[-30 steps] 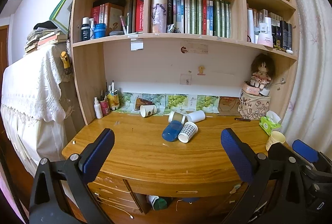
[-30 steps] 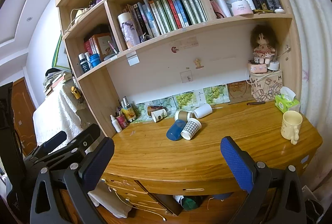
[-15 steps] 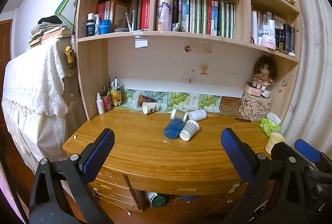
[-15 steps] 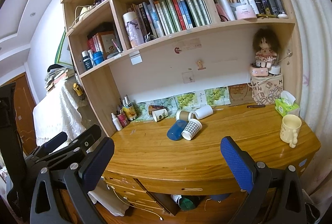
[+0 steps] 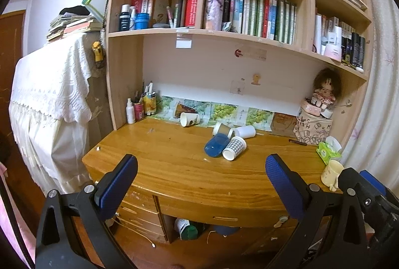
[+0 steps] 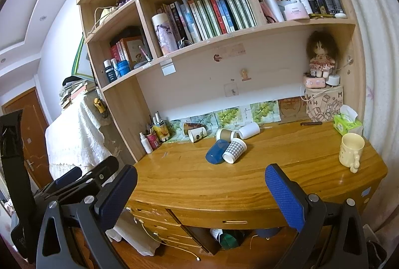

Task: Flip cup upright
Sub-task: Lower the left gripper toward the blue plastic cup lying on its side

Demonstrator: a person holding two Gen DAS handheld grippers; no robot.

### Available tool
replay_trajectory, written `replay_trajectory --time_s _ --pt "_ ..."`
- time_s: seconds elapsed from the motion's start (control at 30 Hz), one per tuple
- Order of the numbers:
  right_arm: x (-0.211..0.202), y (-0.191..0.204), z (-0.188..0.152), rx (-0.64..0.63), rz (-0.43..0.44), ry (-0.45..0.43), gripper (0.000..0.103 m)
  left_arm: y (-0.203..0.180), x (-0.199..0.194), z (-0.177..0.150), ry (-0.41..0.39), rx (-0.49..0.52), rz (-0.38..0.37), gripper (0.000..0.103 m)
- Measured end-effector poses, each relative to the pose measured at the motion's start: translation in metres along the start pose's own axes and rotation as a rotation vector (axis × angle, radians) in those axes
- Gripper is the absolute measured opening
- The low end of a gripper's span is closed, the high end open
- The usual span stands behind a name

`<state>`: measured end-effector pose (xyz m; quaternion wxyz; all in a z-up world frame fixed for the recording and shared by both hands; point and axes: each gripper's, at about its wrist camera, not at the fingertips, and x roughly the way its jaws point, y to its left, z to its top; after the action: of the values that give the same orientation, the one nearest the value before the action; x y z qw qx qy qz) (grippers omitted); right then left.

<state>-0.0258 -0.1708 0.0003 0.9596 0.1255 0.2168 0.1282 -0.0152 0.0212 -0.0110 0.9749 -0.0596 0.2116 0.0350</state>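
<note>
Behind checked cup (image 5: 234,148), cups overlap.

Both wrist views sit back off the curved wooden desk's (image 5: 174,169) front edge, facing the shelves; the right view stands further right, sharing that desk (image 6: 274,164).

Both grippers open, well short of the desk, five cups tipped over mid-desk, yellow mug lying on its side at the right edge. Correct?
Not quite: the yellow mug stands upright, mouth up, as the right wrist view shows. The rest holds: left gripper and right gripper open, cups tipped.
</note>
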Motion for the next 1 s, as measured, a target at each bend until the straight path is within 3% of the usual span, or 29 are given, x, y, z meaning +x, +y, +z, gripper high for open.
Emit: replay_trajectory --time_s 0.4,0.63,1.0 --pt "0.017 -0.005 0.001 -0.003 0.015 0.060 0.103 0.009 0.023 0.000 0.083 -0.071 0.015 0.102" --pt "0.035 -0.016 0.006 0.013 -0.008 0.080 0.103 0.007 0.058 0.000 0.170 -0.091 0.009 0.102" --pt "0.098 -0.042 0.017 0.031 -0.035 0.175 0.103 -0.003 0.131 0.004 0.317 -0.113 0.008 0.102"
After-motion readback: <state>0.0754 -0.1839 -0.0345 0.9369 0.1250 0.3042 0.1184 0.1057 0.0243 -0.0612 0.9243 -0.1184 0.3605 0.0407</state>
